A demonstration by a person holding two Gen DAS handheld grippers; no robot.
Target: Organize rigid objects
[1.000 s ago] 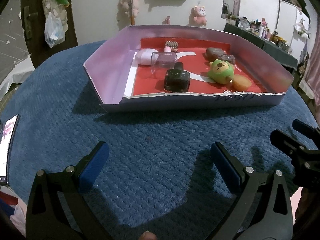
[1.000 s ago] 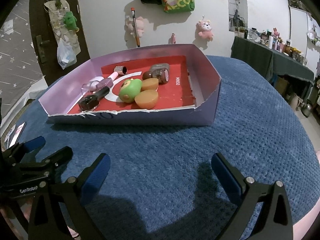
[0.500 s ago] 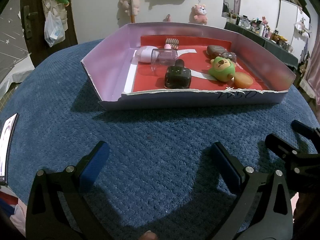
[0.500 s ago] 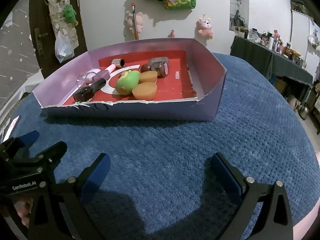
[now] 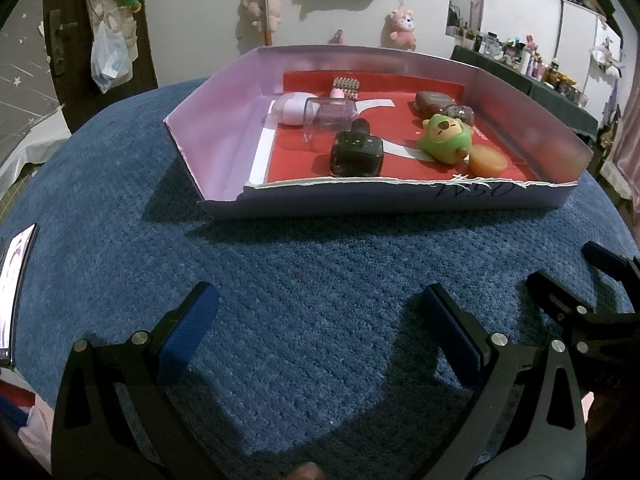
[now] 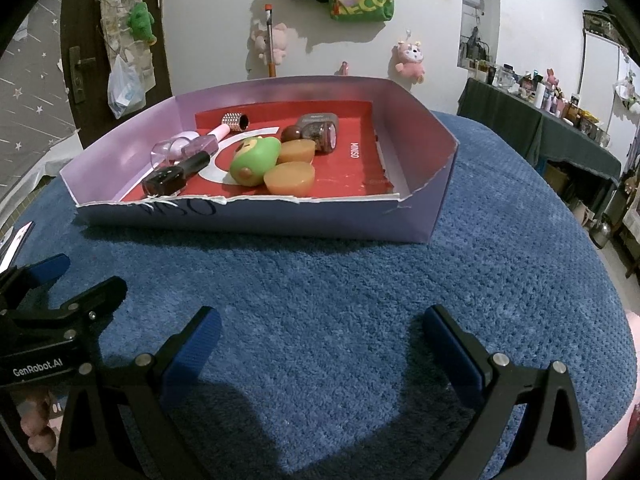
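A lilac cardboard tray (image 5: 224, 128) (image 6: 420, 148) with a red floor sits on the blue carpeted table. It holds a green bear toy (image 5: 443, 140) (image 6: 254, 159), a dark bottle (image 5: 356, 152) (image 6: 176, 174), a clear cup (image 5: 330, 118) (image 6: 182, 148), two amber pucks (image 6: 290, 178), a brown jar (image 5: 444, 106) (image 6: 318, 132) and a studded tube (image 5: 346, 86) (image 6: 236, 121). My left gripper (image 5: 318, 326) is open and empty, well in front of the tray. My right gripper (image 6: 320, 340) is open and empty, also short of the tray.
A phone (image 5: 14, 280) lies at the table's left edge. The right gripper shows at the right of the left wrist view (image 5: 592, 300); the left gripper shows at the left of the right wrist view (image 6: 52, 304). Plush toys hang on the wall behind.
Both grippers have drawn back and lowered slightly, so the tray looks a little farther and flatter. Both stayed open and empty. Nothing in the tray moved.
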